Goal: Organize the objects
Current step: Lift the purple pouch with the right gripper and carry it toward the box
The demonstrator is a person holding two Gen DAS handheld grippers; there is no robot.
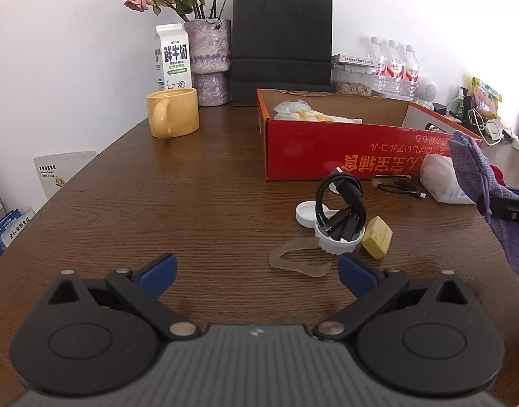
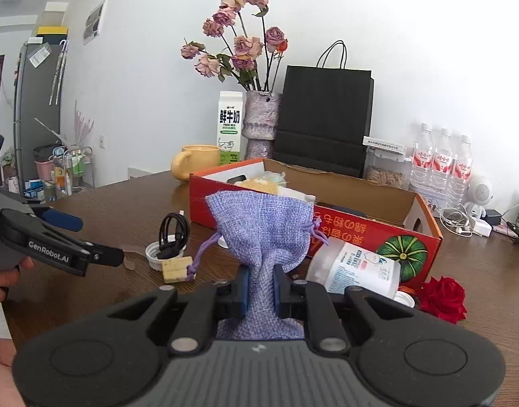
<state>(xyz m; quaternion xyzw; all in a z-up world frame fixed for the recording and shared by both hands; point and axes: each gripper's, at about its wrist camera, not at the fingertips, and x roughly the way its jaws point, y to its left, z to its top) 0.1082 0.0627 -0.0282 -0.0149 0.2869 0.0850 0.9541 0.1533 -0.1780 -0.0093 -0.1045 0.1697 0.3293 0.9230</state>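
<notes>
Between the right gripper's (image 2: 261, 290) pads: a purple drawstring pouch (image 2: 262, 234), clamped at its middle and held off the table.
Straight past it, the red box (image 2: 361, 234) holds some pale wrapped bits; a tipped plastic jar (image 2: 354, 268) lies just right. Left gripper (image 1: 257, 271) spread wide, nothing in it, with a white lid (image 1: 339, 240) full of black cable (image 1: 340, 203) just ahead.

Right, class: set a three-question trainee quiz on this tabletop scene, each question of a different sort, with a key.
1. True or false: the right hand-held gripper is shut on the purple pouch.
2. The coiled black cable sits in: A) yellow mug B) white lid C) red box
3. Fill in: the left hand-held gripper is ____.

Key: 1 true; 2 B, the white lid; 3 open.
</notes>
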